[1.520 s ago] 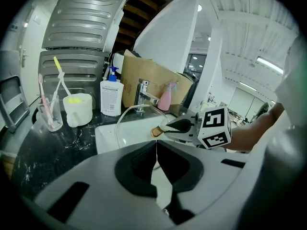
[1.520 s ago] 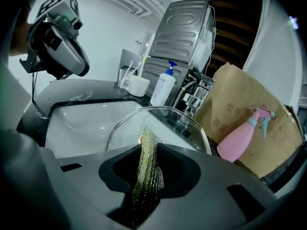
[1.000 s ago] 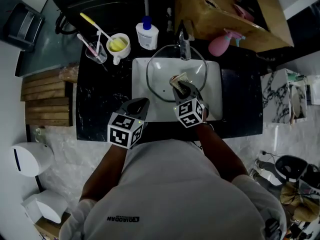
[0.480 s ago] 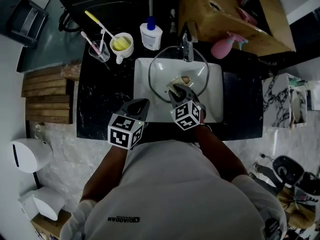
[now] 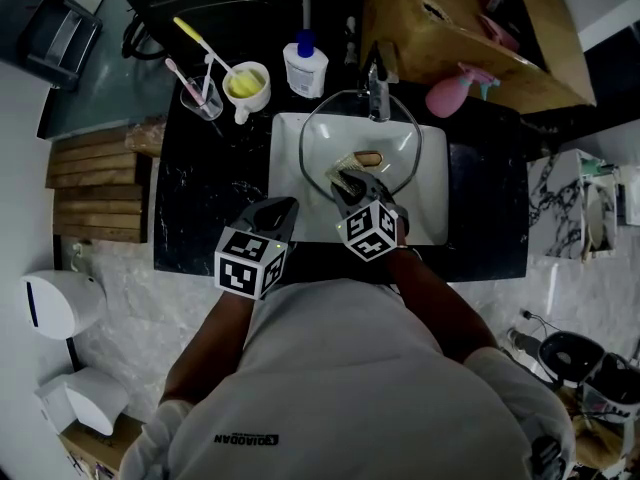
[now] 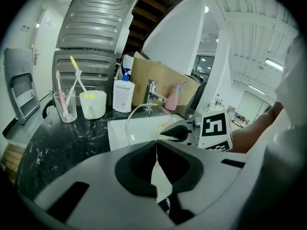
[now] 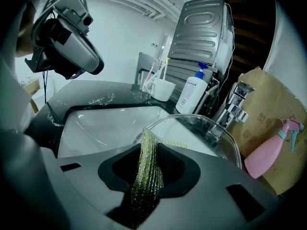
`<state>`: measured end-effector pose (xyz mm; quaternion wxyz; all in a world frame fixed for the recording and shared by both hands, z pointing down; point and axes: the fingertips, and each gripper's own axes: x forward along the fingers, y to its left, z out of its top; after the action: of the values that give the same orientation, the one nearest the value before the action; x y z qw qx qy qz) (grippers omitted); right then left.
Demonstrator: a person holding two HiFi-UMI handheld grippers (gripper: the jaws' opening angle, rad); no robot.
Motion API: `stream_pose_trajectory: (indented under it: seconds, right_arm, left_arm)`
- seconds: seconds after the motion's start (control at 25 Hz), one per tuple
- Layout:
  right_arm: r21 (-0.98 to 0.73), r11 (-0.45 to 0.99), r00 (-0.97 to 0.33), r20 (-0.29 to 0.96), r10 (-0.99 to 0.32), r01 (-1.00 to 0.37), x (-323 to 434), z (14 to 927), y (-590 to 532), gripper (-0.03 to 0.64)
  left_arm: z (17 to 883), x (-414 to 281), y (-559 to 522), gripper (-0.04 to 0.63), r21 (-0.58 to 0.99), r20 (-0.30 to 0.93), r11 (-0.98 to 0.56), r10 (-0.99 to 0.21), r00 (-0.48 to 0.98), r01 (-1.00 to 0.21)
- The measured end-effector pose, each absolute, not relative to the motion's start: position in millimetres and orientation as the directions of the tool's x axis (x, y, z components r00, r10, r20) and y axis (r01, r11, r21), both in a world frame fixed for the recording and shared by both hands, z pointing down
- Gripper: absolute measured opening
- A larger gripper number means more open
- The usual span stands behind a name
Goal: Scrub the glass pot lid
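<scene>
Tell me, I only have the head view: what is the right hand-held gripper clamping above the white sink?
Observer: The right gripper view shows the right hand-held gripper shut on a green ribbed scrubbing pad, which stands on edge between the jaws.
Operator: Is the other one gripping the lid?
Observer: No. In the left gripper view the left hand-held gripper has its jaws together with nothing between them. The round clear glass pot lid lies beyond them, apart.
</scene>
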<state>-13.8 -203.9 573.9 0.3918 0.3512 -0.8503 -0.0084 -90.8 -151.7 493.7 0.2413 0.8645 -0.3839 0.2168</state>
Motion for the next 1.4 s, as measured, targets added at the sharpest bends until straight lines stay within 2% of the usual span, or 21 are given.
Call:
stream_pose_trajectory:
  seconds: [0.6, 0.96, 1.12, 1.4]
  right_arm:
    - [0.256, 0.777, -0.532, 0.605, -0.592, -0.574, -8, 538, -193, 0.098]
    - [0.358, 0.689, -0.456, 0.548, -0.701, -0.63, 83, 496, -234, 0.098]
    - [0.447, 0.679, -0.411, 0.559, -0.72, -0.582, 113, 494, -267, 0.098]
    - [0.608, 0.682, -0.363, 0.577, -0.732, -0.407, 129, 514, -319, 0.098]
  left_arm:
    - [492, -64, -153, 0.015, 0.236, 0.567, -0.608, -0.548, 0.615, -0.758]
    - [482, -40, -161, 0.015, 0.217, 0.555, -0.596, -0.576, 0.6, -0.773]
    - [480, -34, -158, 0.015, 0.217, 0.551, -0.572, -0.597, 0.583, -0.791]
    - [481, -35, -149, 0.015, 0.209, 0.564, -0.521, -0.627, 0.537, -0.828]
